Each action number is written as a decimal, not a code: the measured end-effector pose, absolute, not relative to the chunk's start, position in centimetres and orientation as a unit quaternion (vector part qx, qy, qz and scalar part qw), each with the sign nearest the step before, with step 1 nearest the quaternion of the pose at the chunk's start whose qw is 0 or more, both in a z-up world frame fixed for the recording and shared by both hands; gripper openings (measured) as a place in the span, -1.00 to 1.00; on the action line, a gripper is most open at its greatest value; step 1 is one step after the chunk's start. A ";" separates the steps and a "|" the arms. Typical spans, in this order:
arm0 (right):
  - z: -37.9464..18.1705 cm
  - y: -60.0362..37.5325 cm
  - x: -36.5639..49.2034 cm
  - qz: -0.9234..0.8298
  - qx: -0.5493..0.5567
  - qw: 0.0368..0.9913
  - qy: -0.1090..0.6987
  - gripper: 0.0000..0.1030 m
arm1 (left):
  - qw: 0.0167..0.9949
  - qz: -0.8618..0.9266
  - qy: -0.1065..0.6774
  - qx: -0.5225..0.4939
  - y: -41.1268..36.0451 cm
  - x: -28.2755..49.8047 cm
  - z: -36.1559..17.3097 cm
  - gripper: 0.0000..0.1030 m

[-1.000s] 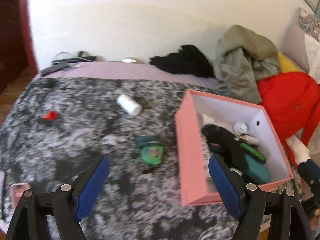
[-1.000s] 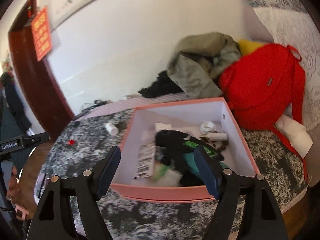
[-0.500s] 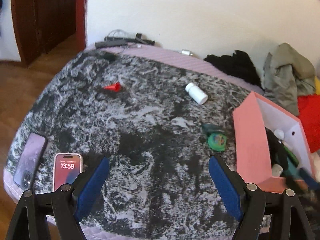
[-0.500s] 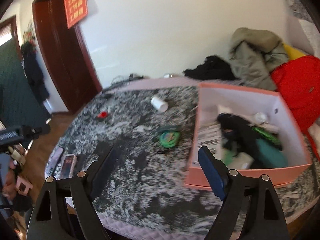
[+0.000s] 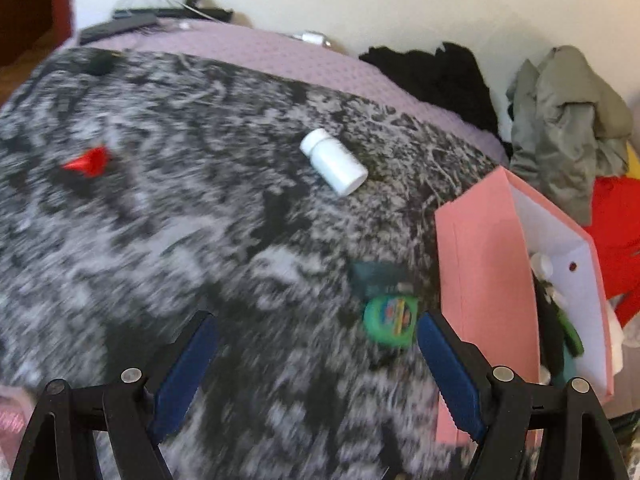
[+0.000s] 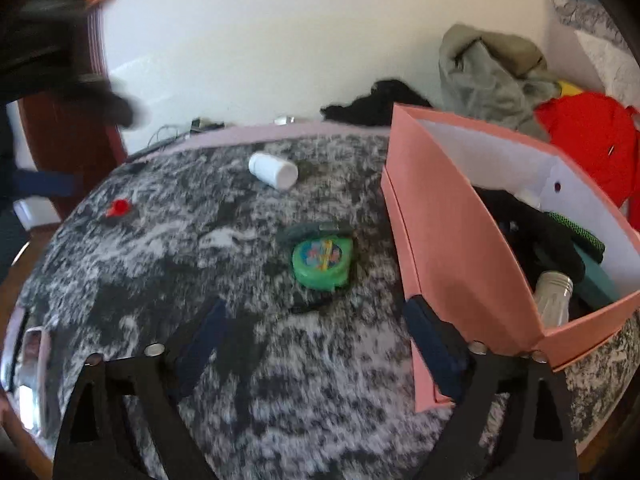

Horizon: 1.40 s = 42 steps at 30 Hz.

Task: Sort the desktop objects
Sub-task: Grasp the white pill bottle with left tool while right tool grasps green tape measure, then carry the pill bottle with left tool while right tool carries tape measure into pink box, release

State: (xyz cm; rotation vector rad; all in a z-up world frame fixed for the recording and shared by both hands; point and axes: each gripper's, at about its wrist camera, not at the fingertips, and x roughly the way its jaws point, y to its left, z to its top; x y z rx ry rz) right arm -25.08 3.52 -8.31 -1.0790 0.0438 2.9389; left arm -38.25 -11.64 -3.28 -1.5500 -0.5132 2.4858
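The left hand-held gripper [image 5: 316, 356] is hanging wide apart over the grey mottled bed cover [image 5: 168, 240], gripping nothing. A green round tape measure [image 5: 390, 320] is lying just ahead of its right finger, a white pill bottle [image 5: 334, 162] farther ahead, a red cone [image 5: 88, 162] far ahead-left. The right hand-held gripper [image 6: 312, 344] is opening its jaws, empty, with the pink box [image 6: 452, 248] touching beside its right finger.

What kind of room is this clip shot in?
Most likely a bedroom in a home, not a lab: the work surface looks like a bed under a grey mottled blanket, clothes are heaped against the wall, and a wooden door frame stands at left.
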 end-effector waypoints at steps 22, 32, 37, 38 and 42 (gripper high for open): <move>-15.6 4.0 -38.2 0.898 -0.439 0.003 0.014 0.87 | 0.070 0.742 -0.186 -0.640 -5.5 -59.5 -16.4 0.68; -13.8 5.0 -35.5 0.879 -0.468 -0.070 0.057 0.12 | 0.058 0.773 -0.195 -0.601 -9.9 -52.1 -12.0 -0.11; -11.5 3.7 -28.1 0.872 -0.470 -0.130 0.045 0.12 | 0.050 0.794 -0.180 -0.579 -12.8 -42.7 -8.1 -0.14; -11.0 3.6 -26.5 0.871 -0.469 -0.140 0.043 0.12 | 0.049 0.801 -0.176 -0.571 -13.3 -40.9 -7.2 -0.14; -8.2 3.8 -19.1 0.882 -0.441 -0.166 0.018 0.12 | 0.046 0.827 -0.158 -0.537 -14.7 -34.0 -4.2 -0.14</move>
